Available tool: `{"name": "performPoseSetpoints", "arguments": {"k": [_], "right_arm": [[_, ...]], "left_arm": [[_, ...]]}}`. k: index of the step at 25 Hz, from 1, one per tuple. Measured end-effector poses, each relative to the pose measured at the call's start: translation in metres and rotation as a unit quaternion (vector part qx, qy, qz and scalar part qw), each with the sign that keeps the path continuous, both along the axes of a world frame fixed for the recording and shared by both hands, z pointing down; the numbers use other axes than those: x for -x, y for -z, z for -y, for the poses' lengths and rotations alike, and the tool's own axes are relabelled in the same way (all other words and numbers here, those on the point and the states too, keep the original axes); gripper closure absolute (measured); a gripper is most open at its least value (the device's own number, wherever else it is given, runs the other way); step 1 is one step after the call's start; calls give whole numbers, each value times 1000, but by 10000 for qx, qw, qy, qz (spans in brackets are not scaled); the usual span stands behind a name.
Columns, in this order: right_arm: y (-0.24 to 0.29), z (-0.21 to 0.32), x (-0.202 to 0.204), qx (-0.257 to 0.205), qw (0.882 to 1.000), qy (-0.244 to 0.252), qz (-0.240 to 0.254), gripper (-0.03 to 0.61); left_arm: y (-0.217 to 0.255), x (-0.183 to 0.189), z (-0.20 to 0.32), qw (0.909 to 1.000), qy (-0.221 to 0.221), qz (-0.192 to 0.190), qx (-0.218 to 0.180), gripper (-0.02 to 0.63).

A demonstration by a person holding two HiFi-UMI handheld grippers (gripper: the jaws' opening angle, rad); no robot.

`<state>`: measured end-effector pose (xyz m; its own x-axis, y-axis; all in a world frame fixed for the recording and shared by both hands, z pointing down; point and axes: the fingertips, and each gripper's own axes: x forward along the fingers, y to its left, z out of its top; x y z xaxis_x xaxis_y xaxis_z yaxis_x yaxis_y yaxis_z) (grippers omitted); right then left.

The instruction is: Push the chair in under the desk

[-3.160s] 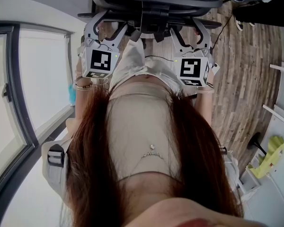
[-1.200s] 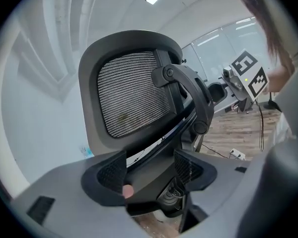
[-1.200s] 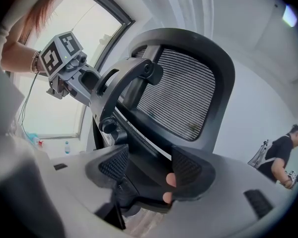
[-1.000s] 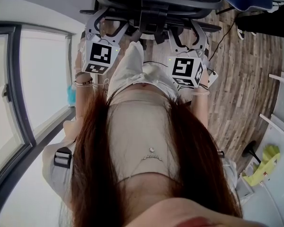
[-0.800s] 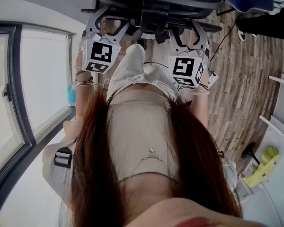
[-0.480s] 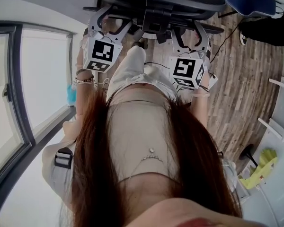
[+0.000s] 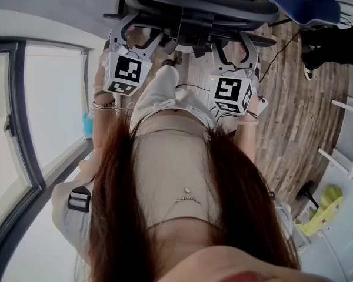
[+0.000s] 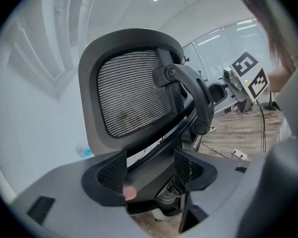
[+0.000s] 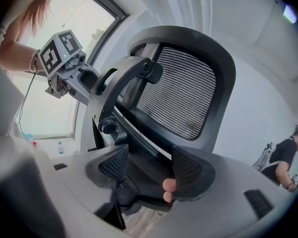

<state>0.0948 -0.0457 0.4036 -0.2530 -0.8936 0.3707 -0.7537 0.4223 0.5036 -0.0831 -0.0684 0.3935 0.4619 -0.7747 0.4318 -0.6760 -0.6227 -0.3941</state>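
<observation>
The chair (image 7: 194,2) stands just beyond both grippers, its backrest broadside to them; left gripper (image 7: 135,29) and right gripper (image 7: 230,41) are equally near, jaws spread astride its lower back frame; the push likely runs straight away.

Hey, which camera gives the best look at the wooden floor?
The head view: the wooden floor spreads wide across its right side, planks clear. The left gripper view shows only a strip behind the chair; the right gripper view shows just a sliver near the bottom edge.
</observation>
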Motion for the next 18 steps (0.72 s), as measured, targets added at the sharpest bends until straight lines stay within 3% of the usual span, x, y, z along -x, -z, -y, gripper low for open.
{"name": "performPoseSetpoints", "arguments": {"k": [18], "right_arm": [[0,43,-8,99,9999,53,-10,305]], "left_arm": [[1,-9,42,9997,75,-20,216,327]]}}
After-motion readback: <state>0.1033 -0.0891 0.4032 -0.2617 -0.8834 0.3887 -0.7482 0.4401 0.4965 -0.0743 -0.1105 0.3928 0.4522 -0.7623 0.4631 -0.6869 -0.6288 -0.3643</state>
